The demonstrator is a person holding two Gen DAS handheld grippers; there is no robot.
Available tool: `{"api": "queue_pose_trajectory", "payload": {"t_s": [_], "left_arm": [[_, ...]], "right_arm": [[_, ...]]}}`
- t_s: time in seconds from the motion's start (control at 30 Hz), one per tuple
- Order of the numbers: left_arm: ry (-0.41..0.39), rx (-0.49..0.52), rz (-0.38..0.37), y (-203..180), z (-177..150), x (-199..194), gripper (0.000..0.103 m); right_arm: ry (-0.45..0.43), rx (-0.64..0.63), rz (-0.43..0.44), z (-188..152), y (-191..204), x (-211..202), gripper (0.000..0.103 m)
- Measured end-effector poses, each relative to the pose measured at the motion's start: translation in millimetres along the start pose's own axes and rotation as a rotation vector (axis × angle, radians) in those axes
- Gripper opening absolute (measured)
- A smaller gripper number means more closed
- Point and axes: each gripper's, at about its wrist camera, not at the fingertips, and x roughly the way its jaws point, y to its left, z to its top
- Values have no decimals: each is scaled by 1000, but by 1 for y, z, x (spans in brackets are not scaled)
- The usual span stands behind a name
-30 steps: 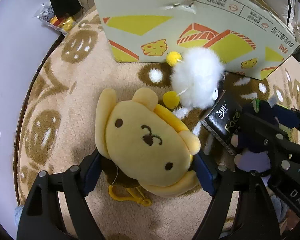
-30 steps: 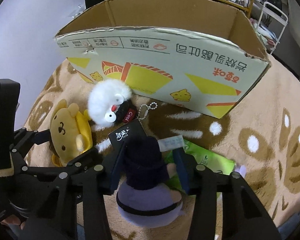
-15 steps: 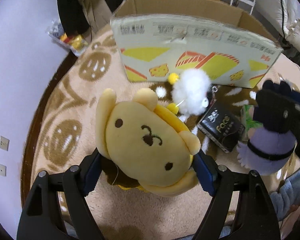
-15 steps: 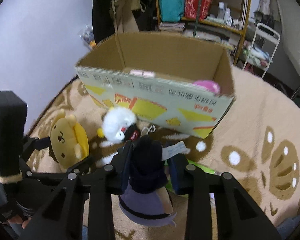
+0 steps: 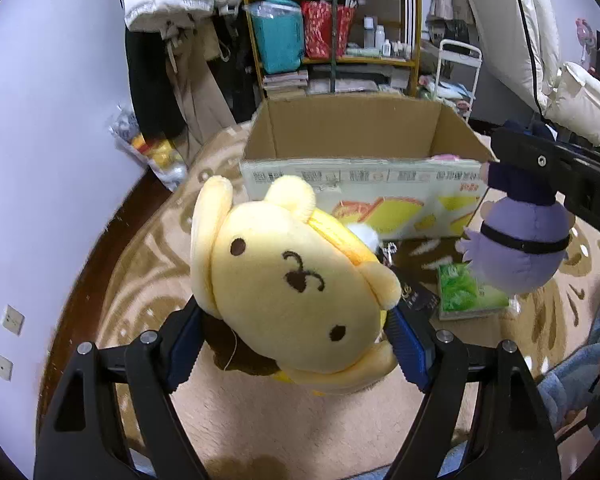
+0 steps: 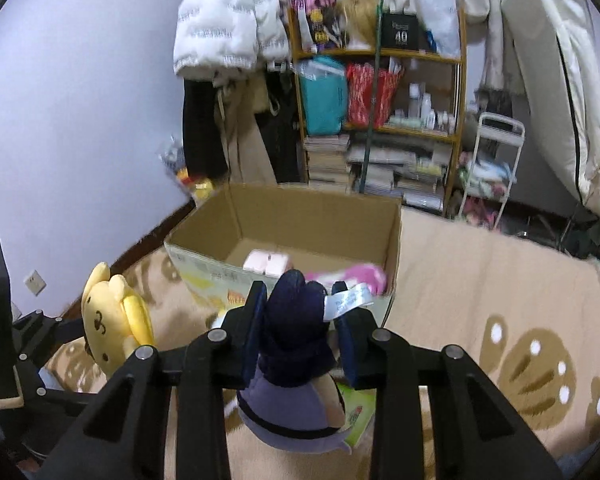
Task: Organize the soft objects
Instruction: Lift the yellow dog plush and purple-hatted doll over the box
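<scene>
My left gripper (image 5: 296,344) is shut on a yellow dog plush (image 5: 288,284) and holds it in the air in front of the open cardboard box (image 5: 360,184). My right gripper (image 6: 300,340) is shut on a purple and navy plush (image 6: 296,384), also lifted, just before the box's near wall (image 6: 204,276). The purple plush also shows in the left wrist view (image 5: 520,248), and the yellow plush in the right wrist view (image 6: 112,320). Pink soft items (image 6: 268,264) lie inside the box.
A green packet (image 5: 468,292) and a black packet (image 5: 416,296) lie on the beige patterned rug (image 6: 500,280). A white fluffy toy (image 5: 366,234) peeks out behind the yellow plush. A cluttered shelf (image 6: 380,120) and hanging clothes (image 6: 228,40) stand behind the box.
Both grippers have risen from the rug with their plushes held, and now look over the box's rim into it. The white fluffy toy and packets stayed on the rug.
</scene>
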Motion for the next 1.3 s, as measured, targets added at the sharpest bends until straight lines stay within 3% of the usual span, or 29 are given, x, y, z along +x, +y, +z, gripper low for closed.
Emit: {"api": "queue_pose_trajectory", "payload": {"t_s": [0.43,0.7,0.9,1.1,1.3], "left_arm": [[-89,-6,-2,4,12,-7,80],[-238,4,30,-3,22,-29,80],[-309,21,9,-8,48,-30,80],[-353,71,51,-12,78,-22,80],[-361,82,43,-11,110,-6,81]], "right_arm": [[-86,45,-4,15,-15,-9,35],[-143,49,6,27,-21,-13,35],[-174,114,54,45,-32,-11,35],[-225,121,55,61,-42,-5,35],[-195,130,55,71,-51,17,35]]}}
